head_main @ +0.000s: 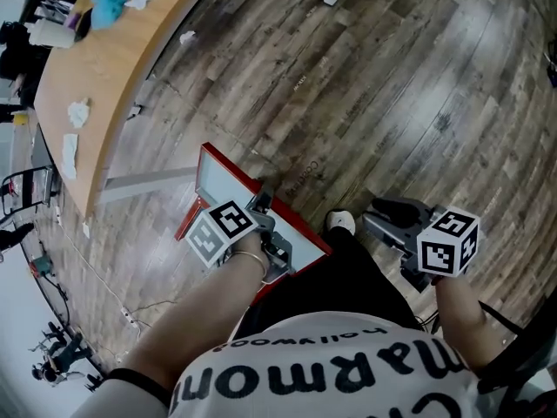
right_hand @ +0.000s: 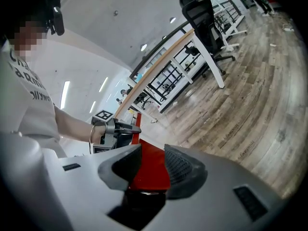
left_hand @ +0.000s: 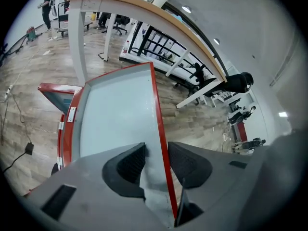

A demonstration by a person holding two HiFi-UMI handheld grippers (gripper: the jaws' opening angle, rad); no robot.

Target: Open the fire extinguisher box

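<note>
The fire extinguisher box [head_main: 300,233] is a red metal case standing on the wooden floor by my legs. Its door [head_main: 228,181], a grey pane in a red frame, is swung out from the case. My left gripper [head_main: 261,204] is shut on the door's free edge. In the left gripper view the red frame [left_hand: 159,114] runs straight between the two pads, and my left gripper [left_hand: 158,163] clamps it. My right gripper [head_main: 387,212] hangs open in the air to the right, apart from the box. In the right gripper view my right gripper [right_hand: 151,165] has only the distant red box [right_hand: 149,170] behind its gap.
A curved wooden desk [head_main: 113,68] stands to the left, with a blue cloth [head_main: 110,3] and papers on it. Its white leg [left_hand: 79,42] is just behind the door. Cables [head_main: 52,277] lie on the floor at left. A black office chair [right_hand: 202,18] stands farther off.
</note>
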